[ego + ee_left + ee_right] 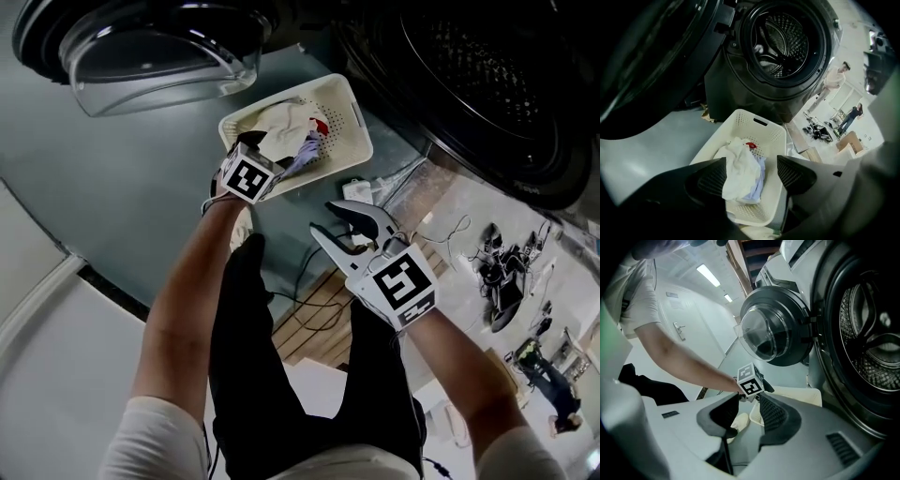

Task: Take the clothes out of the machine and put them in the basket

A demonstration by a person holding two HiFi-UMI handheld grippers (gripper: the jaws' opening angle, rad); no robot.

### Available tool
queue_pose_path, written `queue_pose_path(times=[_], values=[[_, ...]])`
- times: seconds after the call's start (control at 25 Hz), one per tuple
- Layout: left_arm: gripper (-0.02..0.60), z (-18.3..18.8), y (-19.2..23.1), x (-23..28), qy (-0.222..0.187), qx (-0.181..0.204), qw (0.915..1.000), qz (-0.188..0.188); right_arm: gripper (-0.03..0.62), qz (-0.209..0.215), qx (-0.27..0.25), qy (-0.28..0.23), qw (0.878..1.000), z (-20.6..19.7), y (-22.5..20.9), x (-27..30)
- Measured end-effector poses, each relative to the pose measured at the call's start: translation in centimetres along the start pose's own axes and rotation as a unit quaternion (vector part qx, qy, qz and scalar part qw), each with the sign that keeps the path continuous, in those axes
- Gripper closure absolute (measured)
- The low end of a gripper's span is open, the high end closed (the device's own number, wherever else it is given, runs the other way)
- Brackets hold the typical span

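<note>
Perforated plastic basket (769, 133) holds crumpled white cloth (740, 171); left tool (751, 165) wide, right tool (749, 408) parted, empty.

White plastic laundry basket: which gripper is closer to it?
Left. The left gripper hangs right above the white plastic laundry basket, fingers open over the white and pale-blue clothes. The right gripper is off to the side, above the floor.

Below the left claw (752, 171), a white cloth (738, 173) covers most of a red item (751, 146) and a pale blue garment (758, 185); the claw hides the near end of the basket (740, 123).
</note>
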State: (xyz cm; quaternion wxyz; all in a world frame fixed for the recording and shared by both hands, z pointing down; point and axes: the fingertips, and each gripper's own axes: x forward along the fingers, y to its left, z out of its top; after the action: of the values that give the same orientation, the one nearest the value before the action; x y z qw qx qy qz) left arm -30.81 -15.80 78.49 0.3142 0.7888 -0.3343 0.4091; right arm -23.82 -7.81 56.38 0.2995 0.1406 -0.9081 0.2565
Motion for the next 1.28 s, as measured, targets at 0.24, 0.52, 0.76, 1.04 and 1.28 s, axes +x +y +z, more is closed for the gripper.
queue_pose_path(times=[0.24, 0.52, 0.76, 1.04, 1.28], values=[[0.281, 1.1, -3.2, -5.5, -0.013, -0.03, 0.9994, 0.006, 0.45, 0.005, -0.025, -0.01, 1.0, 1.7, 1.4, -3.6], [0.383, 4.1, -7.8, -13.1, -0.068, -0.047, 0.9963, 0.021, 0.45, 0.012, -0.041, -0.022, 0.999, 3.6, 3.7, -9.0], [0.544, 7.1, -13.9, -22.0, -0.128, -0.072, 0.9888, 0.028, 0.453, 0.016, -0.047, -0.031, 0.998, 4.6, 6.5, -15.2], [0.583, 11.0, -23.2, -30.5, -0.183, -0.102, 0.9779, 0.0, 0.545, 0.015, -0.048, -0.05, 0.997, 5.9, 8.8, -22.6], [0.583, 15.1, -30.8, -36.7, -0.229, -0.101, 0.9682, -0.016, 0.589, 0.019, -0.066, -0.063, 0.996, 6.8, 10.2, -27.9]])
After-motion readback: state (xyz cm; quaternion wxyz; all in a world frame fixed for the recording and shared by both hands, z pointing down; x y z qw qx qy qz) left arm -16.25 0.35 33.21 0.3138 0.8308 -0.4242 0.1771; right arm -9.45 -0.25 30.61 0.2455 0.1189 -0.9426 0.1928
